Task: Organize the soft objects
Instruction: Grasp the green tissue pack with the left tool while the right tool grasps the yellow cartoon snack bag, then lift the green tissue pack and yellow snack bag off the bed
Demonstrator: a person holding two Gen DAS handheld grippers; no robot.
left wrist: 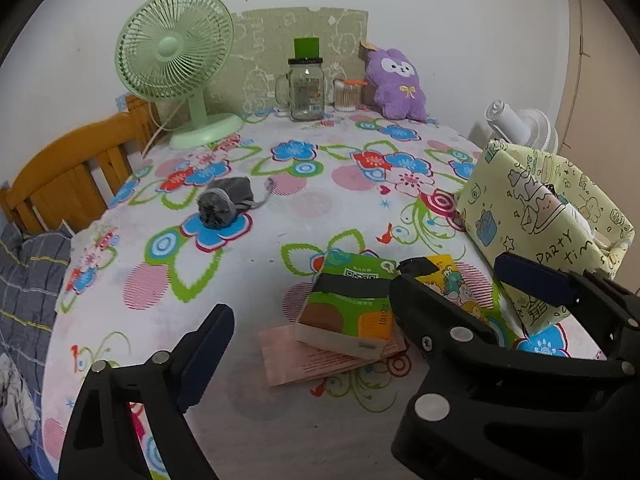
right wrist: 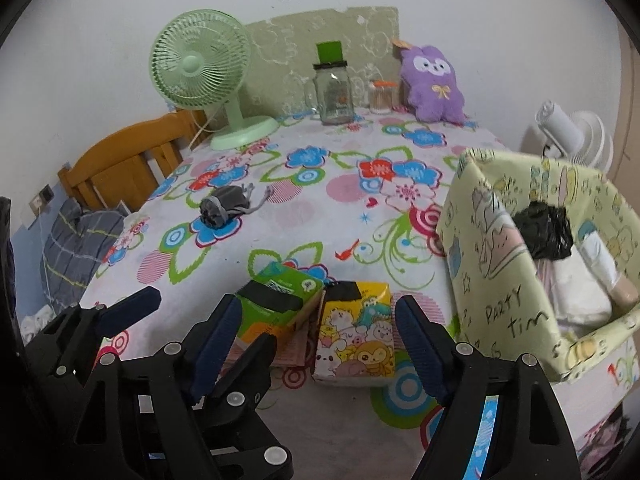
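Two tissue packs, green tissue pack (right wrist: pixel 276 300) and yellow tissue pack (right wrist: pixel 356 336), lie on the counter (left wrist: pixel 280 216) beside the fabric bin (right wrist: pixel 492 280); left gripper (left wrist: pixel 320 316) and right gripper (right wrist: pixel 316 324) straddle them, jaws spread, gripping nothing, seemingly lining up a pickup.

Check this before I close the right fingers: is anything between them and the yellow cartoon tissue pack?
Nothing visible: the right gripper stands open around the yellow tissue pack; the green tissue pack leans beside it.
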